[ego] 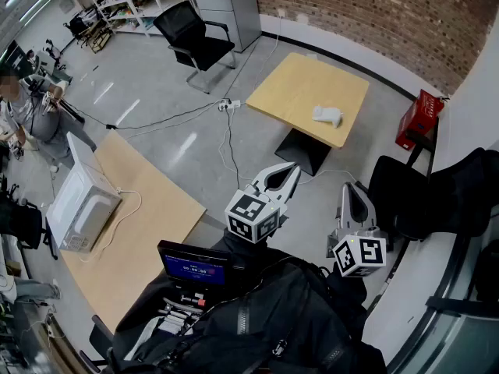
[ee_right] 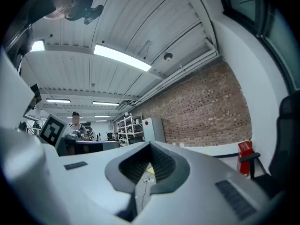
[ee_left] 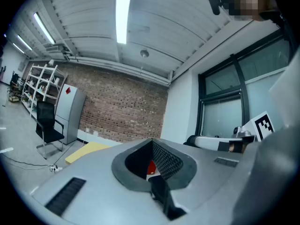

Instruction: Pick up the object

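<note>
Though gripper views miss it, head view shows white object (ego: 327,115).

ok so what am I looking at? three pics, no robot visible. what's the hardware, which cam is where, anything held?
There is no robot arm. A person holds a handheld two-jaw gripper in each hand. The head view comes from a camera on the person's head, looking steeply down. It shows the left gripper and the right gripper; each marker cube is part of its gripper. The other two pictures come from cameras riding on the grippers, each looking along its own jaws. Both pairs of jaws are together and hold nothing.

Ahead stands a small wooden table with a white object on it, too small to name. To the left, a longer table carries a white microwave. Nothing has been picked up yet.
</note>
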A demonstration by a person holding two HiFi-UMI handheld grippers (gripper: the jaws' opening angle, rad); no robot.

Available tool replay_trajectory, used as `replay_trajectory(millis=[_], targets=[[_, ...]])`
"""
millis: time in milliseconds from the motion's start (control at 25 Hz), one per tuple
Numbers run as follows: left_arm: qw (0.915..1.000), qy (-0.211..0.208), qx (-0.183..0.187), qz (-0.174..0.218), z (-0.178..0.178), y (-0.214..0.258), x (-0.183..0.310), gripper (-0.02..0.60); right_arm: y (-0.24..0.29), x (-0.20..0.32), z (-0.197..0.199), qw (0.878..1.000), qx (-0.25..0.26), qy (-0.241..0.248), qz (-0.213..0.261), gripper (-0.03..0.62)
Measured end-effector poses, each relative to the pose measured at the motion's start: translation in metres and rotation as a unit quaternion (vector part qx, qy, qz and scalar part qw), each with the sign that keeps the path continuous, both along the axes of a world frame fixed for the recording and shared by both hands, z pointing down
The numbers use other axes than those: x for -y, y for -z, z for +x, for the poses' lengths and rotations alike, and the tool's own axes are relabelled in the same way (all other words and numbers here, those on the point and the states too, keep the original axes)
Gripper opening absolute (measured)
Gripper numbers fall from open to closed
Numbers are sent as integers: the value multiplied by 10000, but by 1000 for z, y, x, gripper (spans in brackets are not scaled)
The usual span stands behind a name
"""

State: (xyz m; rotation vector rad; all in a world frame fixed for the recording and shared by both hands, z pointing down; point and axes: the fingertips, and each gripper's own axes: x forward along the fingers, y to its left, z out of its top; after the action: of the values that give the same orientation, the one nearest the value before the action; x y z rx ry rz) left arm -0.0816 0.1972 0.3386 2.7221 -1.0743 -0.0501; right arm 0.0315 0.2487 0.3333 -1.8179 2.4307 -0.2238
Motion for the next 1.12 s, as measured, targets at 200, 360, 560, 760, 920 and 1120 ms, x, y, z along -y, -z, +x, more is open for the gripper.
replay_trajectory(millis=[200,360,560,760,920,1120], targets=[[9999,-30,-73,-78,1,-1,-2,-2,0,-1,0,10000,-9,84,-12,3],[9999,-58,51,-124,5,-4,-1,-2,-2,1,-2,9998,-2,202,-14,3],[9997,-238,33,12,11,0,-7,-2,-5,2,-6,9995,-27,313,-55,3],[9994,-332,25,3,22,0,-11,-2,-13,3,-4,9990,-29,383,-211,3],[9992,-379,80,-34,31,-3,-16,-2,-17,-2,-5,9981,71,570,-225,3],[9992,-335,177,-132,37,-16,-23,-2,-29,-9,1,9967,166,701,-365,3]])
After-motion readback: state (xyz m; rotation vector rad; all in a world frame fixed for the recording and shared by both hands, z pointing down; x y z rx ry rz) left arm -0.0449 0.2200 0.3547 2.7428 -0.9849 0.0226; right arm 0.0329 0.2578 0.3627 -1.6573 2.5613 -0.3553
